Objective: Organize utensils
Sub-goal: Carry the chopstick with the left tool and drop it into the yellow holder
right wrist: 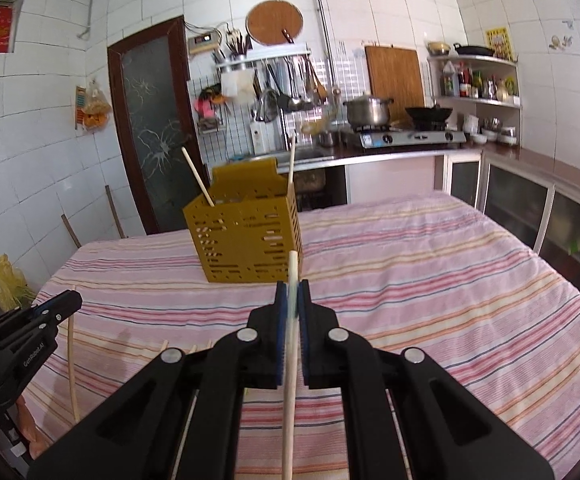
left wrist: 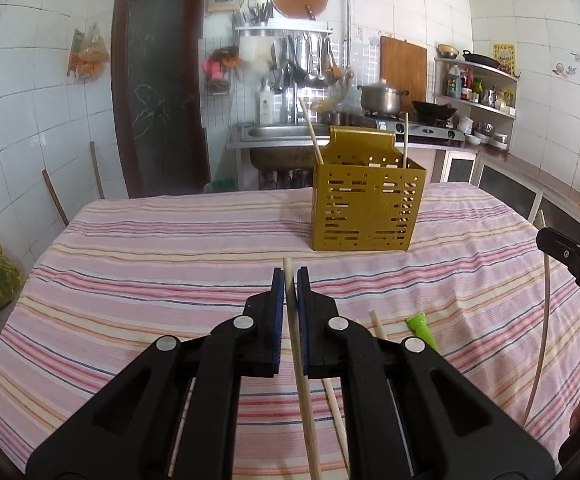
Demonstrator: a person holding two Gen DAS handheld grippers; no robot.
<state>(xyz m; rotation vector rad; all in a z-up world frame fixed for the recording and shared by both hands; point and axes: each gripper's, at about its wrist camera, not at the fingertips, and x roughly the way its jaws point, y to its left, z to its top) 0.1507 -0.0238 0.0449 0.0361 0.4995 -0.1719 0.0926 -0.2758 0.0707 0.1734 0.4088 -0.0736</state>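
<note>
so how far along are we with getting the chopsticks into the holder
Done: two pale wooden chopsticks already stand in the perforated gold metal utensil holder. In hand: the left gripper is shut on another wooden chopstick, and the right gripper is shut on one too, both short of the holder. Left: a loose chopstick and a green plastic utensil lie on the striped tablecloth.

Item count, worktop area
One gold perforated holder [left wrist: 364, 210] containing two chopsticks [left wrist: 312, 132]; two hand-held grippers [left wrist: 290, 276], each clamping one chopstick; one green item [left wrist: 422, 330] (identity unclear); further loose chopsticks [left wrist: 378, 324], count indeterminate.
</note>
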